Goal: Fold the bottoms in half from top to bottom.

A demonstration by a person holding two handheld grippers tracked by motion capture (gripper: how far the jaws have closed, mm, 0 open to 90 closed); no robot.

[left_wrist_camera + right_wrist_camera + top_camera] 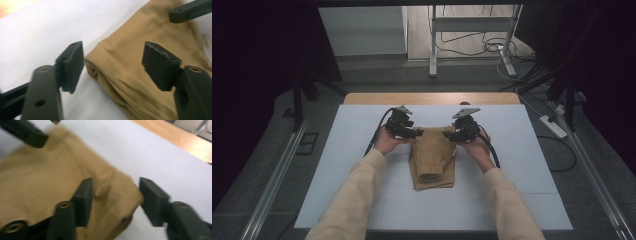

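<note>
The folded tan cloth (432,157) lies in the middle of the white tabletop (337,165), its far corners between the parted jaws of the left claw (416,133) and right claw (449,136), neither gripping. If either claw pulls away carelessly, a jaw could snag a corner and undo the fold. No containers are present.

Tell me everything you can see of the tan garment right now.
The tan garment is soft, matte cloth folded into a compact, roughly rectangular stack with layered edges and a rolled fold near the person's end. It lies flat mid-sheet on the white table cover. The left hand-held gripper and right hand-held gripper flank its far corners, jaws open astride the cloth, not clamping it.
</note>
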